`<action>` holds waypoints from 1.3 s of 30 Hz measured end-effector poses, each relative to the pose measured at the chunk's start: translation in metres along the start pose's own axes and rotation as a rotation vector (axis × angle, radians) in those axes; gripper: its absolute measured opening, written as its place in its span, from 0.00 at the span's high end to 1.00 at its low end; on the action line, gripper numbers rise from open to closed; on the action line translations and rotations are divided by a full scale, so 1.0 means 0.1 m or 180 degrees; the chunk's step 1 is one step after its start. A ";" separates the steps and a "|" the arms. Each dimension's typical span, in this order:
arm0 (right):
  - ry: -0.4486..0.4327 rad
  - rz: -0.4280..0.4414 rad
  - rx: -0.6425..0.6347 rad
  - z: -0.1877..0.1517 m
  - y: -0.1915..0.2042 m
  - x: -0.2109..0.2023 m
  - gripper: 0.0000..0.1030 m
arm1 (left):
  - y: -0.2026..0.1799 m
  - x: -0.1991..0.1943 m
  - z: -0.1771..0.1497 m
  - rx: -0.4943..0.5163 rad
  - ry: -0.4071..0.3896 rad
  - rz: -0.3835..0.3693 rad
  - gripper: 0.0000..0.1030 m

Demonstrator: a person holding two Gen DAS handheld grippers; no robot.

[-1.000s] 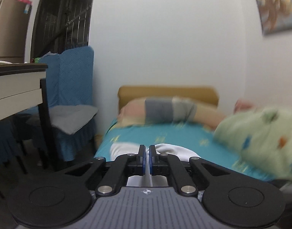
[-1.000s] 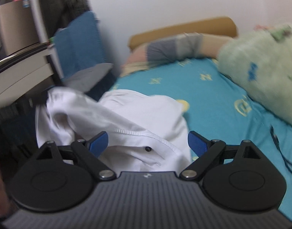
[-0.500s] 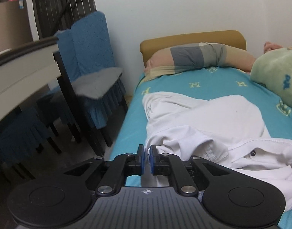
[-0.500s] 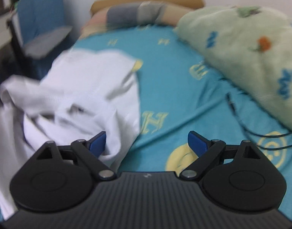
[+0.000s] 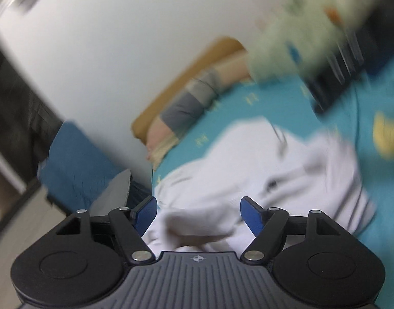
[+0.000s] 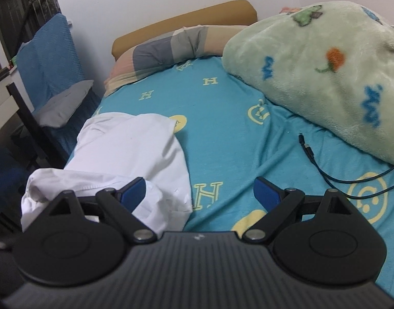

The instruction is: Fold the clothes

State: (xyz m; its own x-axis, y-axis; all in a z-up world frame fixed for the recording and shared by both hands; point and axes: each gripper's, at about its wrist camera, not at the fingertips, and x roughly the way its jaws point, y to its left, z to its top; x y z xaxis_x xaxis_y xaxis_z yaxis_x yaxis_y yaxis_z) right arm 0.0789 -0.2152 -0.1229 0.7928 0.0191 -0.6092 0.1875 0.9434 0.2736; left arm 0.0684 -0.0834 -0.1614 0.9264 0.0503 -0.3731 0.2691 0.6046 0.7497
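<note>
View tilted, heavily motion-blurred. Left hand-held gripper [image 5: 198,212] with blue pads, jaws just been opening, now wide apart. Crumpled white cotton shirt [image 5: 261,170] lies between and beyond them on teal patterned bed sheet [image 5: 281,103], pads not pressing it. Striped grey-and-peach pillow [image 5: 186,108] against tan headboard [image 5: 197,61]. Pale green fleece blanket [image 5: 307,33] upper right. Blue-covered chair [image 5: 73,162] left of bed.

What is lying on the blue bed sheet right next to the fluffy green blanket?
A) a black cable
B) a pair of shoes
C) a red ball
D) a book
A: a thin black cable snakes over the turquoise patterned bed sheet, running under the edge of the fluffy pale green blanket; no ball, shoes or book show there.
</note>
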 end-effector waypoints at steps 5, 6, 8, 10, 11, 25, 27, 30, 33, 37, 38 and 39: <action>0.0042 0.0007 -0.0054 -0.05 0.02 0.06 0.11 | -0.20 0.40 -0.07 0.0276 0.0197 0.0350 0.19; 0.0049 0.0007 -0.0066 -0.06 0.02 0.07 0.11 | -0.18 0.44 -0.09 0.0254 0.0218 0.0477 0.18; 0.0036 0.0026 -0.0090 -0.07 0.03 0.09 0.11 | -0.12 0.47 -0.09 0.0163 0.0232 0.0782 0.20; -0.0025 0.0037 -0.0152 -0.07 0.07 0.09 0.11 | -0.01 0.41 -0.04 0.0054 0.0131 0.1098 0.21; -0.0070 0.0050 -0.0194 -0.07 0.09 0.08 0.11 | 0.08 0.34 -0.01 -0.0051 0.0048 0.1220 0.21; -0.0506 0.0260 -0.0460 -0.10 0.23 -0.30 0.11 | 0.94 -0.65 0.00 -0.1327 -0.0304 0.1011 0.21; -0.0437 0.0326 -0.0481 -0.12 0.26 -0.28 0.11 | 0.90 -0.63 -0.05 -0.1346 -0.0193 0.0780 0.21; -0.0285 0.0531 -0.0442 -0.16 0.27 -0.23 0.11 | 0.82 -0.57 -0.08 -0.1353 -0.0061 0.0617 0.21; -0.0195 0.0698 -0.0390 -0.19 0.28 -0.18 0.11 | 0.82 -0.44 -0.14 -0.1451 0.0037 0.0466 0.21; -0.0105 0.0884 -0.0336 -0.20 0.31 -0.14 0.15 | 0.86 -0.30 -0.21 -0.1512 0.0099 0.0313 0.21; -0.0063 0.0905 -0.0308 -0.19 0.32 -0.13 0.25 | 0.86 -0.28 -0.21 -0.1490 0.0095 0.0292 0.21; -0.0016 0.0919 -0.0281 -0.20 0.32 -0.10 0.25 | 0.85 -0.26 -0.20 -0.1459 0.0092 0.0270 0.22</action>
State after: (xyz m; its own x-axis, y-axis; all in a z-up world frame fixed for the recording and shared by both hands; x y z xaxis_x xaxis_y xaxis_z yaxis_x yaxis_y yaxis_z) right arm 0.0655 -0.1785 -0.1224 0.8089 0.2893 -0.5118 -0.0970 0.9243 0.3692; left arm 0.0621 -0.0172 -0.0992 0.9307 0.1328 -0.3410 0.0427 0.8860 0.4617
